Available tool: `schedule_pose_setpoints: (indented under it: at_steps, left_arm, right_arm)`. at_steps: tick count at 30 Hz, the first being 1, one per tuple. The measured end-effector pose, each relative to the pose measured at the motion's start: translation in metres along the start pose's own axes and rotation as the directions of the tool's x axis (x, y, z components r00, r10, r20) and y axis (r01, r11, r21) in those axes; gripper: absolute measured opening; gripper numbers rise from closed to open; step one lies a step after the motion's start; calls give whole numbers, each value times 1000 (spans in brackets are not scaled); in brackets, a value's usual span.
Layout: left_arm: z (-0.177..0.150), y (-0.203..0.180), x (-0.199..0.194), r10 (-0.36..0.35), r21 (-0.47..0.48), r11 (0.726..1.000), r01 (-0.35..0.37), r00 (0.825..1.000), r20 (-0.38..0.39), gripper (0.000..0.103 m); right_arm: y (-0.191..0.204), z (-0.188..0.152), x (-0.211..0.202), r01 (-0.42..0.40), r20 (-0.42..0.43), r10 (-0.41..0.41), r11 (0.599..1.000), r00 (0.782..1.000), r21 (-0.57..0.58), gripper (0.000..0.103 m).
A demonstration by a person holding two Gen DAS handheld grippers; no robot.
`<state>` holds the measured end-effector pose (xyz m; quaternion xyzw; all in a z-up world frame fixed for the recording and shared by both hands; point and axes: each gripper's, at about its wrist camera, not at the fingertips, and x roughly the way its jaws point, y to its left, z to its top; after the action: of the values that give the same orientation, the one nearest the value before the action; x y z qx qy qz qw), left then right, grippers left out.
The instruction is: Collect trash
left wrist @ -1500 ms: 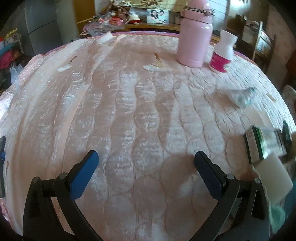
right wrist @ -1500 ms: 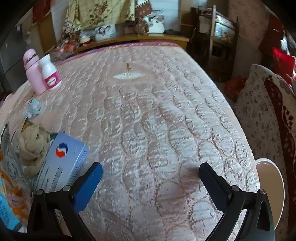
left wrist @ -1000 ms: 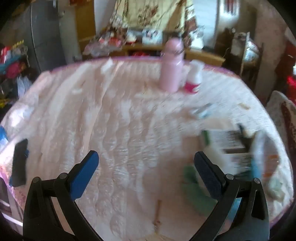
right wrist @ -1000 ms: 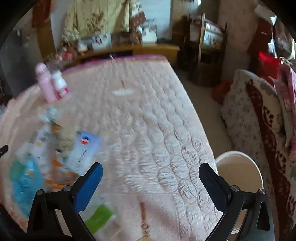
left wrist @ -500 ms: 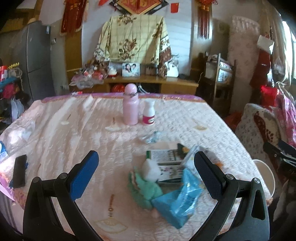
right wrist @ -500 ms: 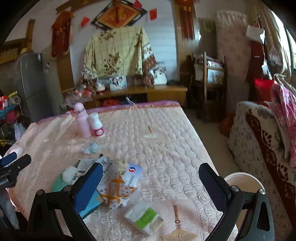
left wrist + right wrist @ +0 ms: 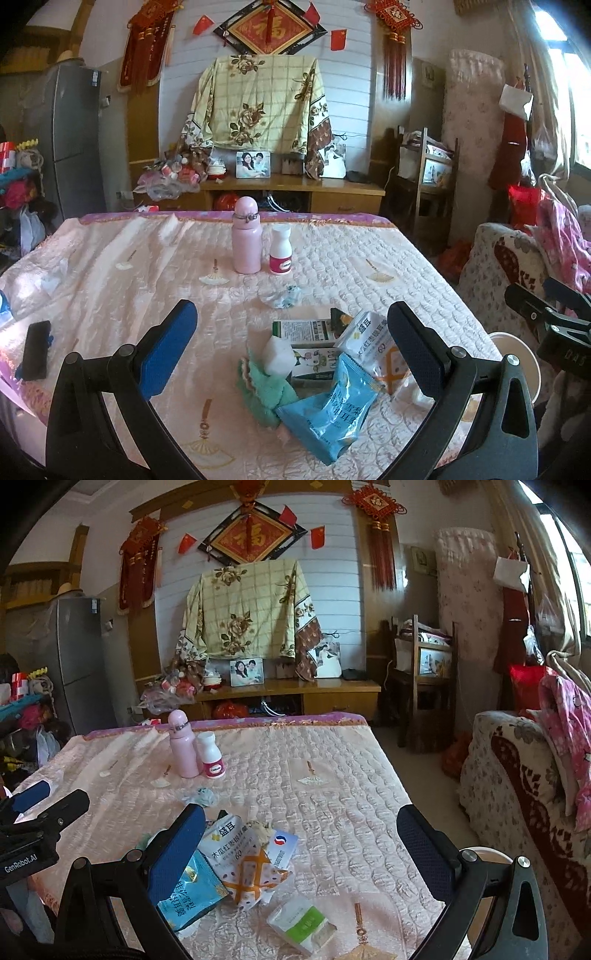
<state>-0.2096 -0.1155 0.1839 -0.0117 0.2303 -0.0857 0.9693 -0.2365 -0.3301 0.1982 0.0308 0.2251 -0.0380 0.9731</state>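
Note:
A heap of trash lies on the pink quilted table (image 7: 122, 295): a blue snack bag (image 7: 328, 413) (image 7: 188, 893), a white-and-orange packet (image 7: 373, 343) (image 7: 243, 860), a green-and-white box (image 7: 310, 332), a green cloth (image 7: 262, 387), a small green pack (image 7: 301, 925) and a crumpled wrapper (image 7: 282, 297) (image 7: 201, 795). My left gripper (image 7: 291, 350) is open, held back above the heap. My right gripper (image 7: 301, 849) is open too, over the table's near edge. A white bin (image 7: 517, 358) (image 7: 480, 853) stands on the floor to the right.
A pink bottle (image 7: 246, 236) and a white bottle (image 7: 280, 251) stand mid-table. A black phone (image 7: 35, 349) lies at the left edge. A patterned sofa (image 7: 524, 797) flanks the right side; a wooden cabinet (image 7: 288, 192) and a fridge (image 7: 70, 140) are behind.
Both grippers have pulled up and back from close over the quilt. The whole table, the trash heap and the room have come into view. Both stay open.

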Motion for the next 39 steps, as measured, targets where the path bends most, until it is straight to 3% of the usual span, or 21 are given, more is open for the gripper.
schedule_pose_setpoints:
  at_steps: [39]
  left_arm:
    - [2, 7, 4, 8, -16, 1000, -8, 1000, -1, 102]
  right_arm:
    - [6, 7, 1, 13, 10, -13, 1000, 1000, -12, 103]
